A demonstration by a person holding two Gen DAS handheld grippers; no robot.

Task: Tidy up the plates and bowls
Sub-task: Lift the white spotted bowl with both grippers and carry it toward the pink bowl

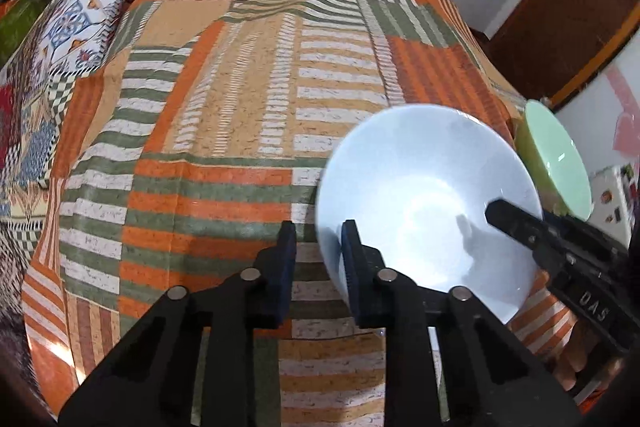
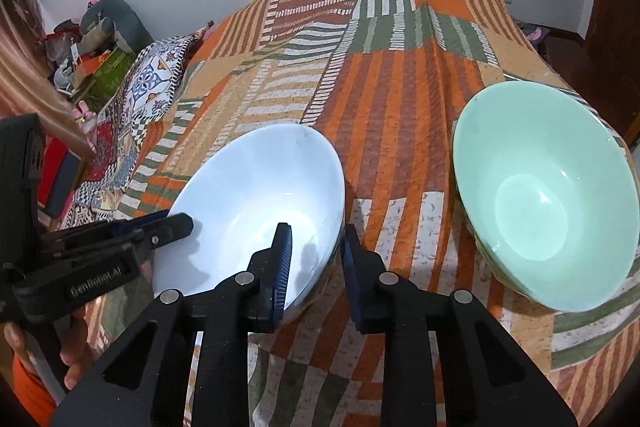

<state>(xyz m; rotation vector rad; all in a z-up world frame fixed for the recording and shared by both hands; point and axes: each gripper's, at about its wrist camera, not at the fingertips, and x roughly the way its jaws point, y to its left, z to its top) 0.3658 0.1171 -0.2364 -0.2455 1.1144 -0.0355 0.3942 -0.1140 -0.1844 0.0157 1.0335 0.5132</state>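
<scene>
Nearest, both grippers clamp the pale blue bowl (image 2: 256, 203) on the patchwork bedspread (image 2: 400, 99): the left gripper (image 1: 316, 263) pinches its rim at about eight o'clock with one pad inside and one outside, and the right gripper (image 2: 316, 267) bites the opposite rim at about four o'clock. Just beyond, at two o'clock from the blue bowl, the mint green bowl (image 2: 544, 199) sits apart, untouched. Farther off, a patterned pillow (image 2: 156, 79) lies at ten o'clock near the wall.
</scene>
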